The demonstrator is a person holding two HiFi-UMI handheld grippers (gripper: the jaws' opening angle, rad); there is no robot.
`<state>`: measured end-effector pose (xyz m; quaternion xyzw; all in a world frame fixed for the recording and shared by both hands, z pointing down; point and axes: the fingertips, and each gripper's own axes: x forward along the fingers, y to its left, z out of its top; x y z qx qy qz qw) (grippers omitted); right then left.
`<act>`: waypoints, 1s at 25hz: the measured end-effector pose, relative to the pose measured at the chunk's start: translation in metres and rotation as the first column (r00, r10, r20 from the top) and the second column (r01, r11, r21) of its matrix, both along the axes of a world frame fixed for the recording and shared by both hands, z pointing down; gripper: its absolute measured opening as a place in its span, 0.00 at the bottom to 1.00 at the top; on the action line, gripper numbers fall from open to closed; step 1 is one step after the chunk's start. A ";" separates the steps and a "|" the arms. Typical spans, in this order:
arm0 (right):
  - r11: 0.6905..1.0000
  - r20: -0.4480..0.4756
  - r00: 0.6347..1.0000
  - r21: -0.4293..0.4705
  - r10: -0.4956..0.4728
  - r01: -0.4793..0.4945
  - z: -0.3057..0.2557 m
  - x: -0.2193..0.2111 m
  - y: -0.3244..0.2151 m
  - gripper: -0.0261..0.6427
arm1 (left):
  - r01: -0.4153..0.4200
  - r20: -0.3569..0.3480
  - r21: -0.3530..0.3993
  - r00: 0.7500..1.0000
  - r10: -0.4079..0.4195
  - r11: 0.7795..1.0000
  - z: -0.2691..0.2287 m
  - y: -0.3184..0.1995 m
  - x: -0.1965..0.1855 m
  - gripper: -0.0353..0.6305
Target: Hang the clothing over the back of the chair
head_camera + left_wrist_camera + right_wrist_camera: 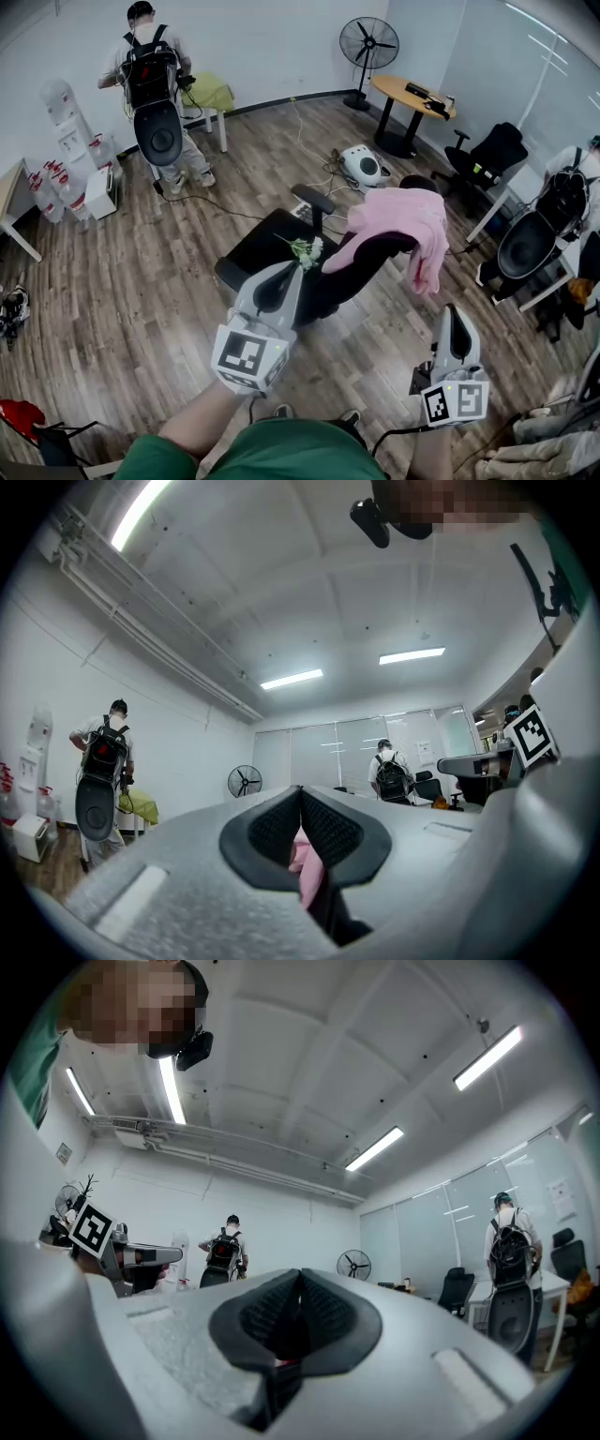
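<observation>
Head view, nearest first. Green-clad lap and both forearms sit at the bottom edge.

Left gripper is held out over the wood floor, its tip just short of the black office chair. In its own view the ribbed pads are pressed together at the top with nothing clamped. Pink cloth and dark chair show only through the gap below, beyond the tips.

Right gripper is beside it, well apart, pointing toward the floor right of the chair. Its own view shows the pads meeting along the centre line. Jaws together, empty.

The chair's seat faces away to the upper left and its back is nearest the grippers. The pink garment is draped over the top of the backrest, with one part hanging down the right side, clear of the floor. A small white-flowered sprig sits where seat meets back; can't tell what it rests on.

Past the chair, a white rounded appliance sits on the floor with cables trailing.

Further off are a round wooden table, a second black chair and a standing fan.

By the far wall are a person with a backpack, a yellow-green cloth on a small table, and a water dispenser. Another backpacked person is at the right edge.
</observation>
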<state>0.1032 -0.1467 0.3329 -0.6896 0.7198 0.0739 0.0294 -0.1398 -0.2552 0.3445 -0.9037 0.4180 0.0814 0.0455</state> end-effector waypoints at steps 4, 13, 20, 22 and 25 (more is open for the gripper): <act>1.000 0.000 1.000 0.003 0.000 0.000 -0.001 -0.005 0.001 0.04 | -0.005 -0.004 -0.011 1.000 0.005 1.000 0.001 0.001 -0.003 0.07; 1.000 0.000 1.000 0.006 -0.012 0.012 -0.002 -0.012 0.001 0.04 | 0.005 -0.011 -0.015 1.000 -0.006 1.000 0.002 0.004 -0.012 0.07; 1.000 0.001 1.000 0.007 -0.026 0.026 -0.006 -0.017 -0.002 0.04 | 0.021 -0.012 -0.014 1.000 -0.021 1.000 0.000 0.004 -0.019 0.07; 1.000 0.000 1.000 0.008 -0.030 0.030 -0.005 -0.017 -0.002 0.04 | 0.022 -0.014 -0.017 1.000 -0.023 1.000 0.001 0.004 -0.018 0.07; 0.999 0.000 0.999 0.011 -0.034 0.034 -0.005 -0.015 -0.001 0.04 | 0.023 -0.017 -0.026 1.000 -0.024 0.999 0.006 0.004 -0.017 0.07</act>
